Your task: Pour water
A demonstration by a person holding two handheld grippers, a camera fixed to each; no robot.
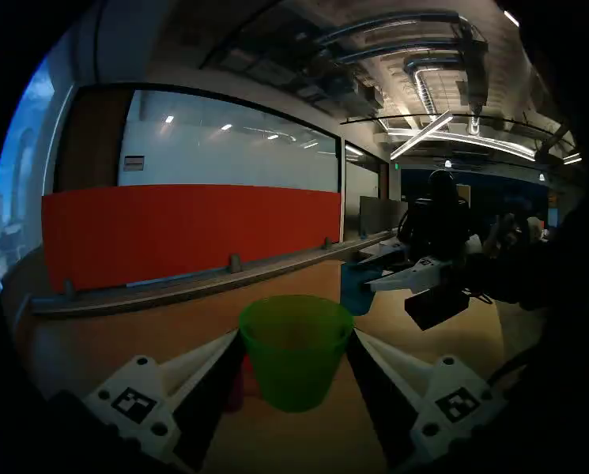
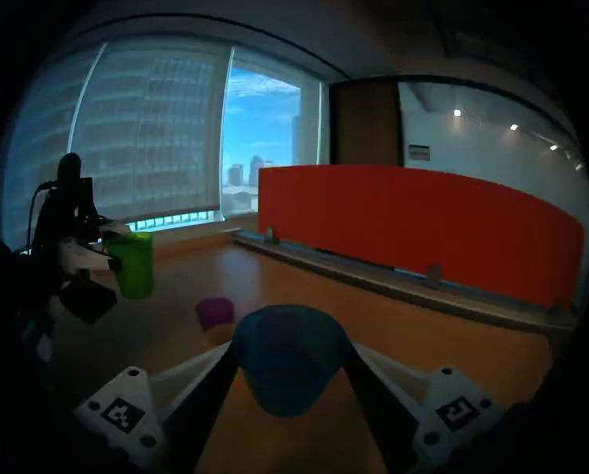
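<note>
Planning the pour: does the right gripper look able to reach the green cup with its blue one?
Probably yes: open air lies between the right gripper, shut on the blue cup, and the green cup; the purple cup sits lower, on the table.

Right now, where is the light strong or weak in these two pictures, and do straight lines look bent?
Left gripper view: the ceiling light strips glare, the right side sinks into dark, and the orange partition bows from the fisheye lens. Right gripper view: the window is brightest; the green cup keeps its colour, but the blue cup looks dim.
</note>
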